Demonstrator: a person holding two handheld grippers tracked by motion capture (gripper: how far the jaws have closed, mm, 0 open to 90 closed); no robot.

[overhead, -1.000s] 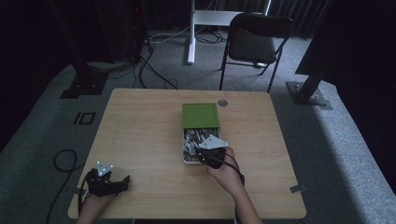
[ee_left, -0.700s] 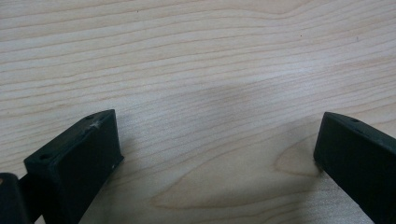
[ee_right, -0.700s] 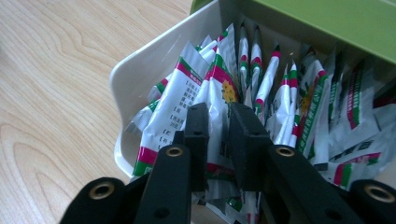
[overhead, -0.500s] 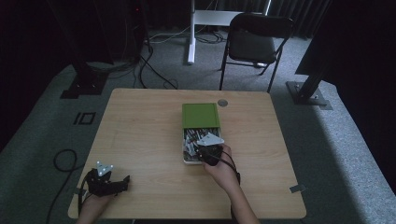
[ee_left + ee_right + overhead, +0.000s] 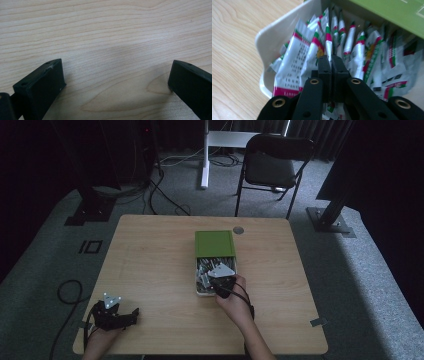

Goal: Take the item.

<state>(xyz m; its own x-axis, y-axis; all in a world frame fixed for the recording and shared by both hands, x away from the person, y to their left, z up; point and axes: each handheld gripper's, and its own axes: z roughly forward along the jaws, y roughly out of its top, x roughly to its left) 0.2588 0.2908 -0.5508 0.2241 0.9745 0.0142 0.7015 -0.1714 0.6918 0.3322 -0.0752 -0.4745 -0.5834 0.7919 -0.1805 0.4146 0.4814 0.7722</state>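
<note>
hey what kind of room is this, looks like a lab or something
Probably a recording studio or lab: one wooden table on grey carpet, dark curtains behind, black rig stands, floor cables, a folding chair.

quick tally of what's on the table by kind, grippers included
grippers: 2, left gripper with jaws open, right gripper with jaws together in the packets
box: 1
green lid: 1
packets: many, too crowded to count
total besides packets: 4

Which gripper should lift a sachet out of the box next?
Right. The right gripper is already in the box, jaws shut among the sachets; the left gripper rests open at the table's near-left corner.
</note>
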